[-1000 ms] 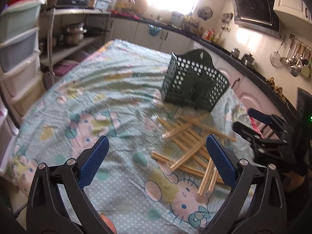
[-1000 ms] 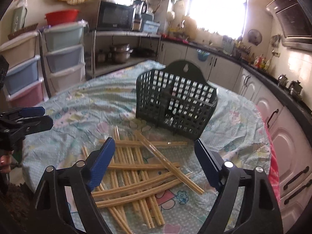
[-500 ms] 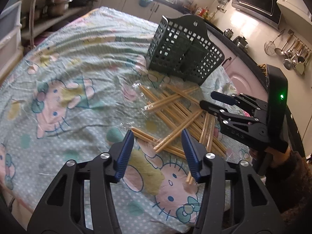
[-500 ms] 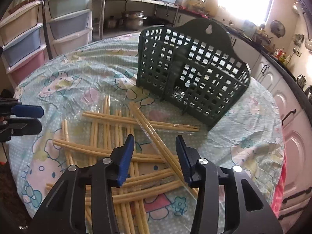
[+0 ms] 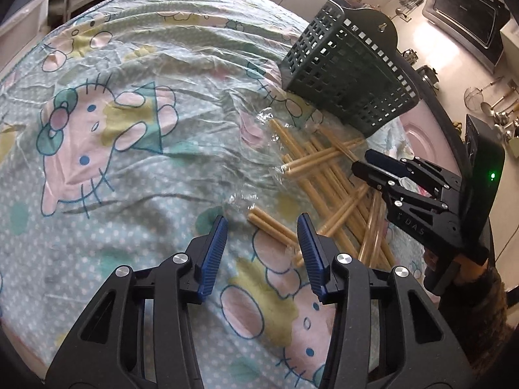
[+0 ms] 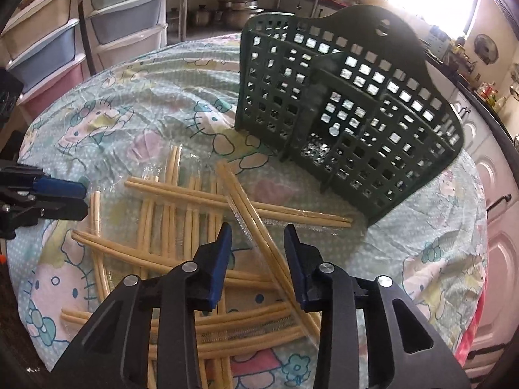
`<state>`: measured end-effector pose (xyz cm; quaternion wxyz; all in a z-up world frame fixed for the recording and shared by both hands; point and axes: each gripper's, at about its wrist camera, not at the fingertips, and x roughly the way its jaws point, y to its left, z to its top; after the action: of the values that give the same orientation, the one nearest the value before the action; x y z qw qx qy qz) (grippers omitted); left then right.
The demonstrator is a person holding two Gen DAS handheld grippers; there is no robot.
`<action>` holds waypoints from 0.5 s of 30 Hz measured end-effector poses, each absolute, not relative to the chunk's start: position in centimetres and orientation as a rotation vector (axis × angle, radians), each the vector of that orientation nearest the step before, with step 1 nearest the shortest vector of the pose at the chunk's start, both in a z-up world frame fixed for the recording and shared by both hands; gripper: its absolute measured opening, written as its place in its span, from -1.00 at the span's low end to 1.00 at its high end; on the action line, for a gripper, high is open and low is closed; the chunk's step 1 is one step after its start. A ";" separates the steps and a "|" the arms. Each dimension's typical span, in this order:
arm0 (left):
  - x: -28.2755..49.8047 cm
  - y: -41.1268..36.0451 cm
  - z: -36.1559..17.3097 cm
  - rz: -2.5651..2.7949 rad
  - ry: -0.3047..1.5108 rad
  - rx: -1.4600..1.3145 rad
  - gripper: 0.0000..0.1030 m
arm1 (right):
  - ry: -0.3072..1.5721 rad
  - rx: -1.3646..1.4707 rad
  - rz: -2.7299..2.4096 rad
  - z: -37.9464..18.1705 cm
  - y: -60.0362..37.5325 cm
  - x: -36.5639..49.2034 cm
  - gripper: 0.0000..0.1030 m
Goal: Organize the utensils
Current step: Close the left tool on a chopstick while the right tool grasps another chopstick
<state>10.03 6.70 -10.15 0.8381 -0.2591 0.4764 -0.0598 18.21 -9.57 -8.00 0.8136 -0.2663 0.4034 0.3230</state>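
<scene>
The right gripper has just been narrowing its jaws, which now straddle a wrapped chopstick pair without pressing it; the pair's long axis runs from just under the pads forward toward the green slotted holder ahead. The left gripper, likewise part-open and empty, has another pair's end just ahead, angled across its right pad.

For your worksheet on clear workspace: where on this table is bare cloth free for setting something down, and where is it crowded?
Free: the wide stretch of tablecloth left of the chopsticks, and the cloth strip right of the green basket, toward the table edge. Crowded: the criss-crossed chopsticks before the basket, where the left gripper and right gripper hover.
</scene>
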 end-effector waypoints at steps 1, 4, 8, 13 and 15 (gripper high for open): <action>10.3 6.8 -10.2 -0.127 1.013 -0.558 -0.26 | 0.864 -0.579 0.693 -8.2 -9.3 18.4 -0.44; 10.9 6.9 -10.4 -0.123 1.018 -0.564 -0.26 | 0.876 -0.603 0.703 -8.6 -8.6 18.7 -0.49; 11.5 6.7 -10.4 -0.115 1.014 -0.547 -0.29 | 0.885 -0.639 0.718 -9.0 -8.0 18.8 -0.53; 12.0 6.7 -10.5 -0.076 1.009 -0.502 -0.59 | 0.885 -0.644 0.730 -9.2 -7.4 19.1 -0.69; 12.1 6.8 -10.6 -0.074 1.004 -0.493 -0.69 | 0.885 -0.645 0.740 -9.1 -7.5 19.2 -0.75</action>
<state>12.10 6.80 -10.59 0.8470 -0.2336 0.4762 -0.0350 19.16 -7.47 -9.14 0.7896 -0.2995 0.4109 0.3436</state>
